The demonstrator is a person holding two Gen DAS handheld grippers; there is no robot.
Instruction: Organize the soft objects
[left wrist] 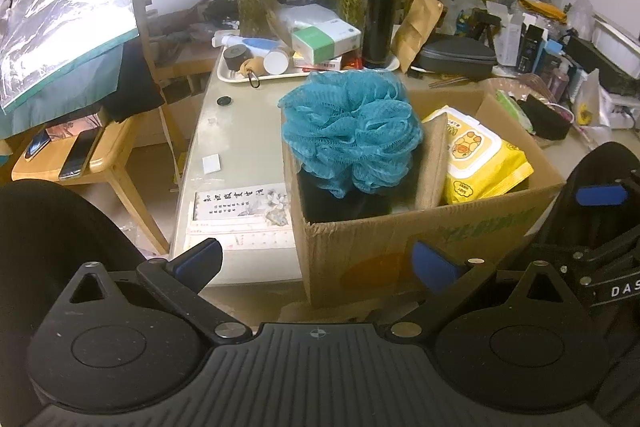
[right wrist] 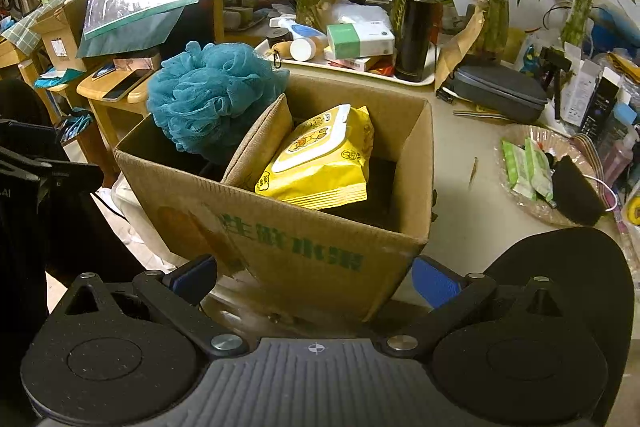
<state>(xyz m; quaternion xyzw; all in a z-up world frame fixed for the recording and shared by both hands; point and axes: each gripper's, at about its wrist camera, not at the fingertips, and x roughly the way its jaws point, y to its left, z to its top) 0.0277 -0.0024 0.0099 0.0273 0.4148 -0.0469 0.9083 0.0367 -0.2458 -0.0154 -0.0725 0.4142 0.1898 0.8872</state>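
Note:
An open cardboard box (left wrist: 472,227) (right wrist: 288,247) stands on the desk. In it sit a teal mesh bath pouf (left wrist: 352,131) (right wrist: 212,99) at the left, a tan cushion (left wrist: 434,163) (right wrist: 260,143) upright in the middle, and a yellow wet-wipes pack (left wrist: 484,159) (right wrist: 324,159) at the right. My left gripper (left wrist: 316,259) is open and empty, just in front of the box. My right gripper (right wrist: 314,279) is open and empty, its fingers to either side of the box's near corner.
A white tray (left wrist: 240,77) (right wrist: 428,77) with bottles, boxes and a black flask (left wrist: 380,19) (right wrist: 416,27) stands behind the box. A plate (right wrist: 532,143) with green packets and a black sponge lies right. A wooden stool (left wrist: 100,163) holding phones stands left. Vases line the back.

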